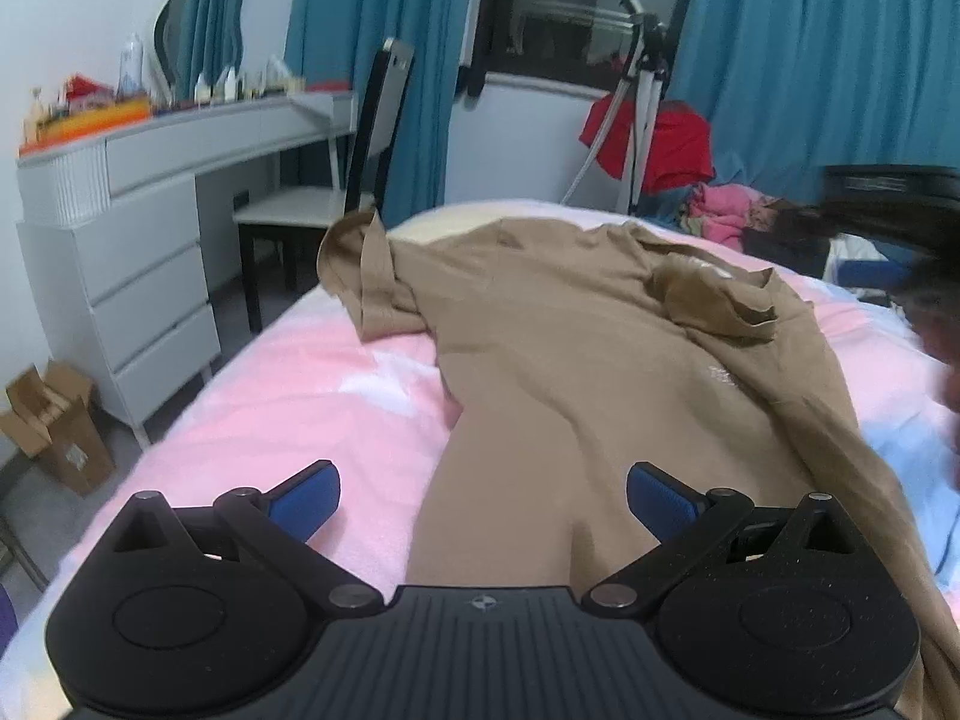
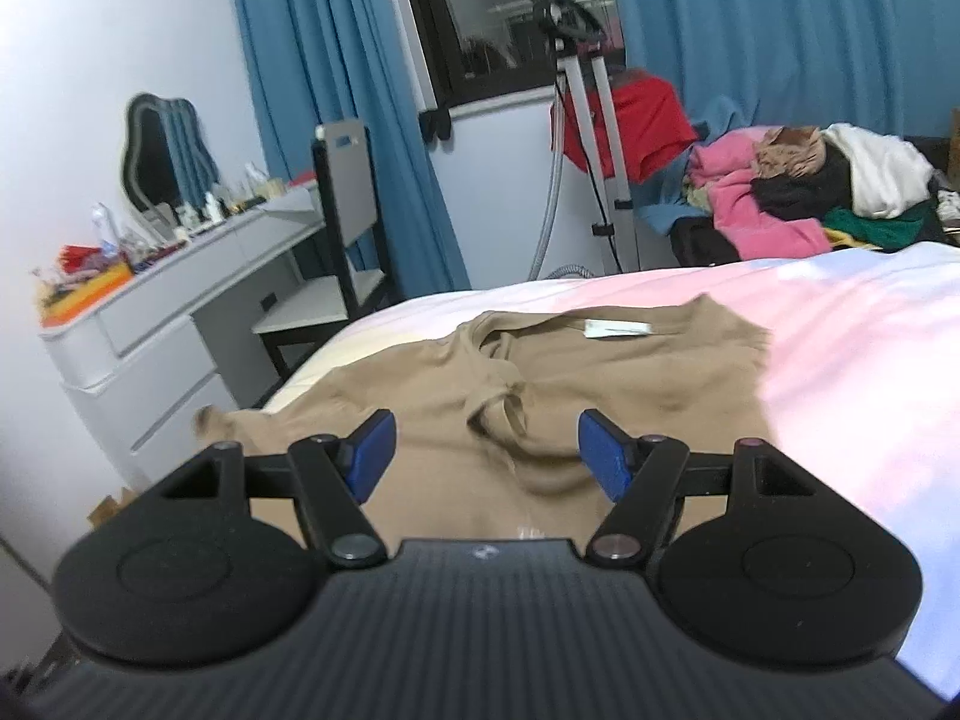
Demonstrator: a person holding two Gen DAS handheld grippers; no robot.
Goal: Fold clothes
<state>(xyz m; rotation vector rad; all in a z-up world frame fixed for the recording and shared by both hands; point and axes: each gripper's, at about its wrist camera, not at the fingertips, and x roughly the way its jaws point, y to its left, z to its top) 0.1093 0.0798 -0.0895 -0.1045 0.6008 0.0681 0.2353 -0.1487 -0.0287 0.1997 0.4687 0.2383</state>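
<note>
1. A tan T-shirt is lying spread on the pink-and-white bed cover, with its hem end reaching toward the left gripper and its neck end lying farther away.
2. One sleeve is lying bunched at the bed's left edge; the other sleeve is lying folded in over the shirt body.
3. The left gripper is hovering over the hem end with its jaws standing wide apart; its blue pads are gripping nothing.
4. The right gripper is pointing at the collar with its jaws also standing wide; no cloth is sitting between its pads.
5. A white label is showing near the neckline.
6. A heap of mixed clothes is sitting beyond the bed, beside a tripod.
7. A grey dresser and a chair are standing to the bed's left.
</note>
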